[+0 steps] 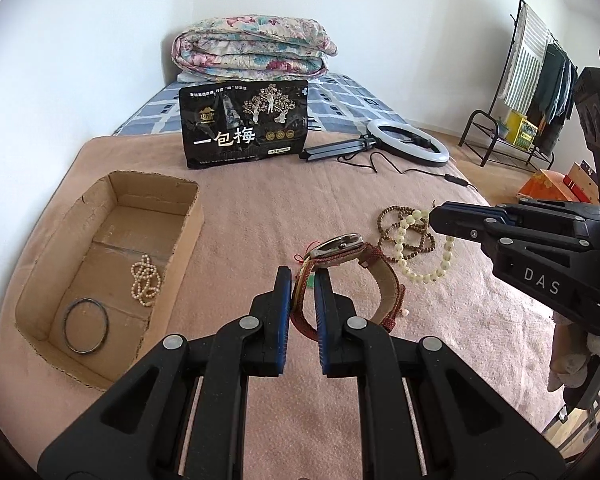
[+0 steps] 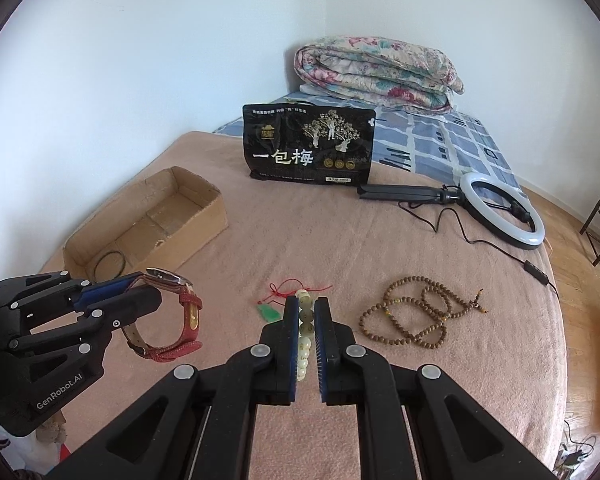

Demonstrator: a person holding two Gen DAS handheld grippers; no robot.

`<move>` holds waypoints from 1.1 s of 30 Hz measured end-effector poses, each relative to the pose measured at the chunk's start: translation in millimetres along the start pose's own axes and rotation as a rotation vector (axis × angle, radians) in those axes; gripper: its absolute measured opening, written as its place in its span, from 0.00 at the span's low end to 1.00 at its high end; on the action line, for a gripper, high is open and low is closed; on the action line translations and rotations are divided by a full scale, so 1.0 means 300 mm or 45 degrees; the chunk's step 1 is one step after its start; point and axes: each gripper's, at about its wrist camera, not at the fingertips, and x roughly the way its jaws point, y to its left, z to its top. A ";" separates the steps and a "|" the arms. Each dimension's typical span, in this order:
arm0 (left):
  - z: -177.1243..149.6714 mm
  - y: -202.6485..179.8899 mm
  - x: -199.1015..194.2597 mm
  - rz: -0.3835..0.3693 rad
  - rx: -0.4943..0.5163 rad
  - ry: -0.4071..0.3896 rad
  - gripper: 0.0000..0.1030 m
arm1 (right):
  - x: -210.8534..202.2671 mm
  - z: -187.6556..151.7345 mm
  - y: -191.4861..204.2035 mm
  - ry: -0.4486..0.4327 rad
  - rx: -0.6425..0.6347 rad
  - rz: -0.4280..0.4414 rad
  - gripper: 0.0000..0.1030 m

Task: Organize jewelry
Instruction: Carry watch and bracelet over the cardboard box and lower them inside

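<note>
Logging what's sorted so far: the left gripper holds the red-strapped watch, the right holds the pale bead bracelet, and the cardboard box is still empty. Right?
Not empty: the left wrist view shows the cardboard box already holding a dark bangle and a small pearl strand. The rest stands.

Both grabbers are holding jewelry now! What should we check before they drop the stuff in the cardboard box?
1. Left gripper shut on the watch by its red strap: ok.
2. Right gripper shut on the pale bead bracelet: ok.
3. Cardboard box has its top open, with bare floor near the pearl string and dark bangle: ok.
4. Bracelet hangs free of the brown bead necklace on the blanket: ok in the right wrist view.
5. Bracelet clear of the red-cord jade pendant: cannot tell, they overlap in the view.
6. Way to the box free of the snack bag: ok.
</note>
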 end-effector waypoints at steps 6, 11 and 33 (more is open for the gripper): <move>0.005 0.077 -0.058 0.043 -0.028 -0.029 0.09 | 0.002 0.046 0.075 -0.023 -0.025 0.033 0.05; 0.003 0.160 -0.092 0.089 -0.053 -0.042 0.09 | 0.011 0.091 0.146 -0.044 -0.053 0.061 0.05; -0.036 0.528 -0.132 0.272 -0.190 -0.033 0.09 | 0.167 0.250 0.433 -0.055 -0.148 0.187 0.05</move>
